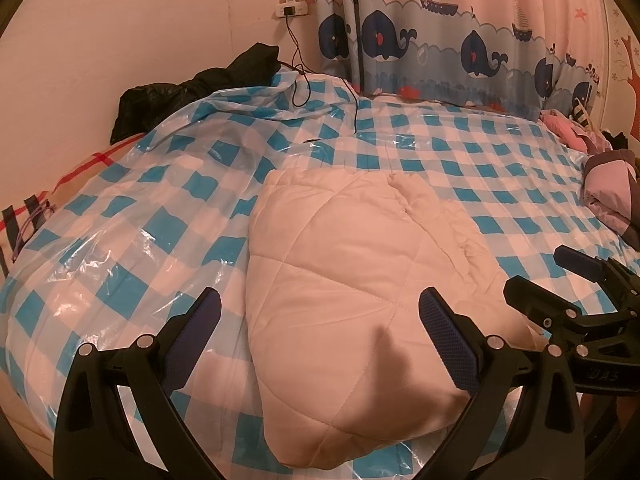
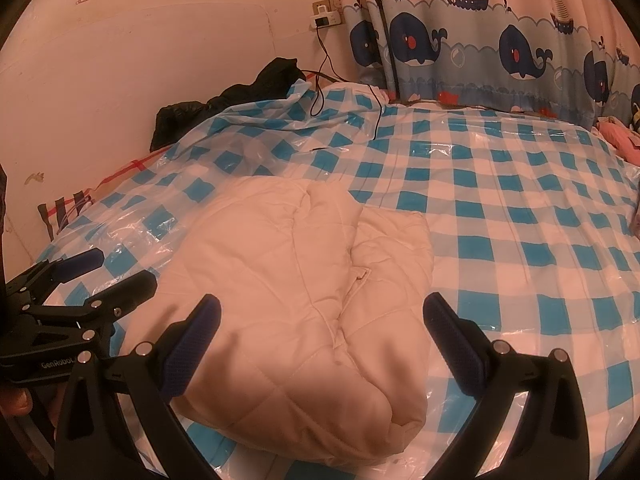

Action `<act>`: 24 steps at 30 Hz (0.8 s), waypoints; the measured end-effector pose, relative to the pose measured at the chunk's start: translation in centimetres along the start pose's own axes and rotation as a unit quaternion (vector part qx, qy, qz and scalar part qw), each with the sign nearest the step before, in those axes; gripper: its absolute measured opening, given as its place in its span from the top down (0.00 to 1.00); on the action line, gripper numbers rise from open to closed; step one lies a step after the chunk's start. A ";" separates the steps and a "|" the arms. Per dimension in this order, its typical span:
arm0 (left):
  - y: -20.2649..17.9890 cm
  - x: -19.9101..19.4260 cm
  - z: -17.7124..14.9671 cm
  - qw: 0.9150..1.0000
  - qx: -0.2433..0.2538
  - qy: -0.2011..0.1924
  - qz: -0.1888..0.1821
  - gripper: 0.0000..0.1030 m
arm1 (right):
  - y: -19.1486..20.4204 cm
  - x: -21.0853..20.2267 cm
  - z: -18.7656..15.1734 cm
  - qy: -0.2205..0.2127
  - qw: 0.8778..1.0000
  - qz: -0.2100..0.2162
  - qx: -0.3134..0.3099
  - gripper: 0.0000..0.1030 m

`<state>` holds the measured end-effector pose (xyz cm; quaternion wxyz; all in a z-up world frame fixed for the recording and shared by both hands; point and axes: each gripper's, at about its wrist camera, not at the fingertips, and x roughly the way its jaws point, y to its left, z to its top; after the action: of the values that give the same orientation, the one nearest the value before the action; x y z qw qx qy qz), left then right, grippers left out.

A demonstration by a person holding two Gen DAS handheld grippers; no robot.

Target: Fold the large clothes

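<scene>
A cream quilted padded garment (image 1: 352, 280) (image 2: 304, 292) lies folded into a thick bundle on the blue-and-white checked plastic sheet (image 1: 132, 208) (image 2: 520, 216) covering the bed. My left gripper (image 1: 320, 316) is open above the bundle's near left part, its fingers spread wide with nothing between them. My right gripper (image 2: 322, 320) is also open, hovering over the bundle's near end. In the left wrist view the right gripper (image 1: 540, 276) shows at the right edge; in the right wrist view the left gripper (image 2: 116, 268) shows at the left edge.
A black garment (image 1: 200, 84) (image 2: 240, 92) is heaped against the wall at the bed's far left. A charger cable (image 1: 298, 64) hangs from a wall socket (image 2: 326, 20) onto the bed. Whale-print curtains (image 2: 500, 48) hang behind. Pink and purple bedding (image 1: 608, 188) lies at right.
</scene>
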<state>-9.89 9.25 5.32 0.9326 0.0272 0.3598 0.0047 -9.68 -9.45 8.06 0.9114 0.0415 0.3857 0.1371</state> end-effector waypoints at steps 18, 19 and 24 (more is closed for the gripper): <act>0.7 1.9 -0.6 0.999 -0.009 0.049 -0.017 0.08 | -1.8 1.8 -0.3 0.057 0.998 -0.011 0.009 0.05; 0.6 2.0 -0.6 0.999 -0.007 0.051 -0.016 0.08 | -1.8 1.9 -0.3 0.064 0.998 -0.011 0.008 0.05; 0.5 2.3 -0.5 0.998 -0.007 0.058 -0.016 0.08 | -1.1 2.5 0.0 0.113 0.993 -0.004 -0.017 0.05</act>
<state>-8.52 9.81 3.44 0.9104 0.0152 0.4134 -0.0060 -7.76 -9.83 6.10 0.8631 0.0091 0.4841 0.1440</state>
